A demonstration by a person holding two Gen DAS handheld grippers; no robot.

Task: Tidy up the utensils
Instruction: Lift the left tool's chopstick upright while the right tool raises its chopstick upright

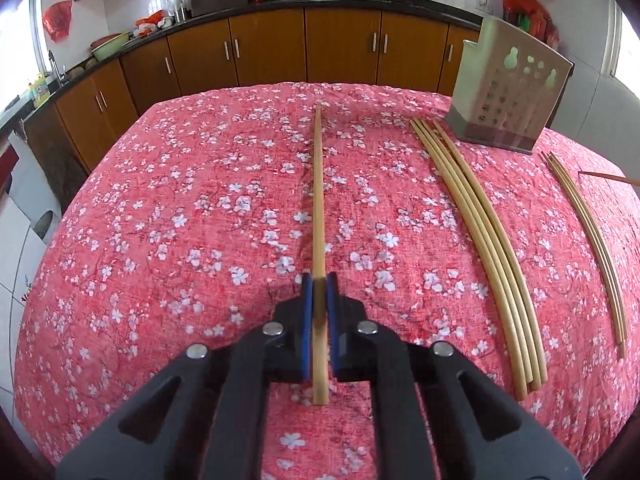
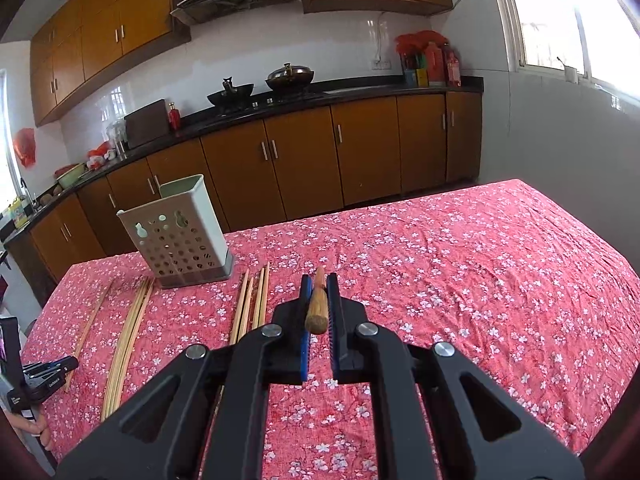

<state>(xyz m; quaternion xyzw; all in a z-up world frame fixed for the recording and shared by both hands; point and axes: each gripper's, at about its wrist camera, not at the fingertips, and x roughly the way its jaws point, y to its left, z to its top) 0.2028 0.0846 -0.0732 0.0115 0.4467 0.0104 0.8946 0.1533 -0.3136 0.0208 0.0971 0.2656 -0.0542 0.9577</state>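
My left gripper (image 1: 319, 280) is shut on a single wooden chopstick (image 1: 318, 184) that points away from me along the red floral tablecloth. My right gripper (image 2: 319, 282) is shut on another chopstick (image 2: 317, 308), held end-on and lifted above the table. A perforated metal utensil holder (image 1: 504, 96) stands at the far right of the left wrist view and at the back left of the right wrist view (image 2: 176, 236). A bundle of several chopsticks (image 1: 480, 232) lies to the right of my left gripper, with a thinner group (image 1: 592, 248) farther right.
The table is covered by a red floral cloth (image 2: 480, 280); its far edge faces brown kitchen cabinets (image 2: 300, 160). In the right wrist view, chopstick groups (image 2: 252, 304) (image 2: 128, 336) lie left of my right gripper, and the left hand-held gripper (image 2: 44, 372) shows at the far left edge.
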